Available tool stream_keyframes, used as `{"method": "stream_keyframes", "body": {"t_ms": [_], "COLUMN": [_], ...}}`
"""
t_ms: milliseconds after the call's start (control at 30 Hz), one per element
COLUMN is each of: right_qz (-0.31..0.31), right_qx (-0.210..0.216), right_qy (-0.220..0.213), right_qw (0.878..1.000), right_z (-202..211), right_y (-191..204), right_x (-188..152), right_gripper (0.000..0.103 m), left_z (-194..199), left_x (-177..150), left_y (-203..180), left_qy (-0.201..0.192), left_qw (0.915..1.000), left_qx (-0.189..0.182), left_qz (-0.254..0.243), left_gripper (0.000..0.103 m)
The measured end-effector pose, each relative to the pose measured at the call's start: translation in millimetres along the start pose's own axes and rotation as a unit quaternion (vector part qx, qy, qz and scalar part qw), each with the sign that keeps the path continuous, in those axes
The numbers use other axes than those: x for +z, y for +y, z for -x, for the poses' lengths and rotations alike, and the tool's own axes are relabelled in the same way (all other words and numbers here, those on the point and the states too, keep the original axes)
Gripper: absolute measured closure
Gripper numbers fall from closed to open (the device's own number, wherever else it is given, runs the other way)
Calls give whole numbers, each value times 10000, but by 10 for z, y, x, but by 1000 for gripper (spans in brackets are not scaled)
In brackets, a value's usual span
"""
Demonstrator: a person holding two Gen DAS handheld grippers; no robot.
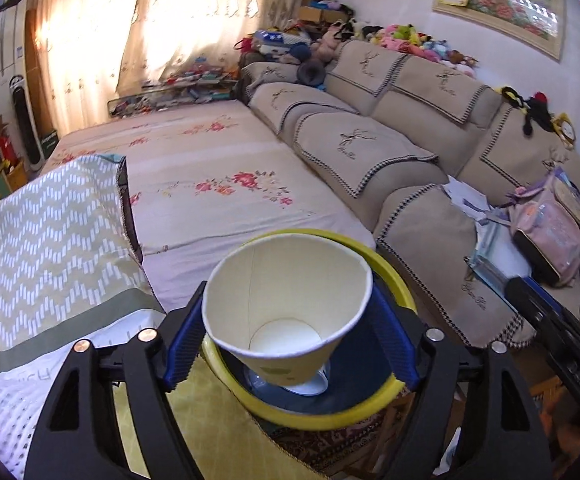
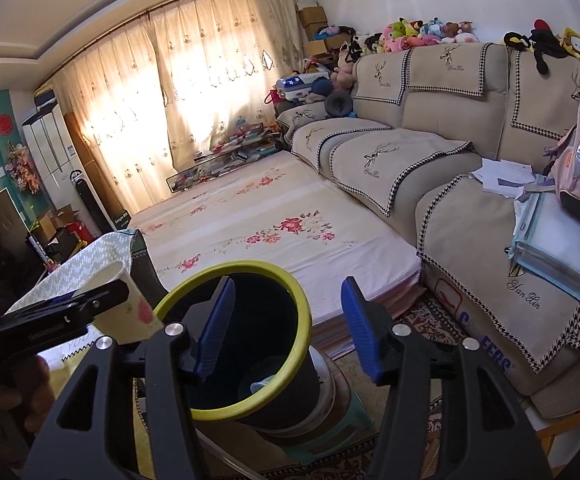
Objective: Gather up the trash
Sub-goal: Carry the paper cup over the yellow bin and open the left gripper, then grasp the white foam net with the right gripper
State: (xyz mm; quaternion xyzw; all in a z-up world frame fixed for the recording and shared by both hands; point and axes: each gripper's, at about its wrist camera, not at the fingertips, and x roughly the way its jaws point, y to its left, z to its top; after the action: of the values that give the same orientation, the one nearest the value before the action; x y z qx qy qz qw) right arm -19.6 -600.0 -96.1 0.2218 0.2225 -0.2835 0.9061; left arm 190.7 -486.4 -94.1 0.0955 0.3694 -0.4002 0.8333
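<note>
I am seeing a thin paper cup point(image 1: 285, 308), cone-shaped and cream inside, sitting between the ribbed blue pads point(image 1: 181, 344) of my left gripper point(image 1: 290, 340), directly over the bin point(image 1: 394, 276). The jaws are standing wide; I cannot tell whether both pads are pressing on the cup. The bin is round, dark plastic with a glossy yellow rim, its floor partly hidden by the cup. My right gripper point(image 2: 290, 328) is hanging open and empty near the bin's rim, with the soft beige sofa point(image 2: 430, 152) beyond. A hand point(image 2: 5, 392) is blurred and cut off at the right view's left edge.
</note>
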Motion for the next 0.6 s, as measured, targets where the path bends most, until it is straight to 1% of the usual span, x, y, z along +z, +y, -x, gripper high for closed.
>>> {"method": "stream_keyframes", "body": {"t_ms": [100, 167, 233, 267, 333, 467, 600], "right_qz": [31, 76, 132, 172, 261, 569, 965], "right_qx": [22, 44, 100, 137, 229, 561, 1002], "right_qy": [17, 61, 127, 157, 207, 300, 409], "right_qw": [10000, 9999, 9998, 9996, 9992, 9964, 9894], "right_z": [-16, -40, -72, -83, -100, -109, -95], "right_y": [25, 83, 136, 174, 269, 586, 1007], "right_x": [-20, -41, -67, -84, -106, -196, -342], "right_gripper": [48, 48, 48, 48, 47, 47, 46], "left_z": [224, 456, 744, 907, 1247, 1857, 2451], "left_x": [-72, -128, -180, -191, -275, -484, -813], "left_y": [137, 182, 212, 200, 311, 537, 860], "left_qy": [-125, -326, -548, -631, -853, -1157, -1330], "left_qw": [9998, 9994, 9983, 9978, 9961, 9913, 9838], "left_qx": [34, 53, 173, 185, 142, 442, 1008], "left_qz": [127, 64, 0, 29, 178, 439, 652], "left_gripper": [22, 18, 14, 13, 9, 7, 6]}}
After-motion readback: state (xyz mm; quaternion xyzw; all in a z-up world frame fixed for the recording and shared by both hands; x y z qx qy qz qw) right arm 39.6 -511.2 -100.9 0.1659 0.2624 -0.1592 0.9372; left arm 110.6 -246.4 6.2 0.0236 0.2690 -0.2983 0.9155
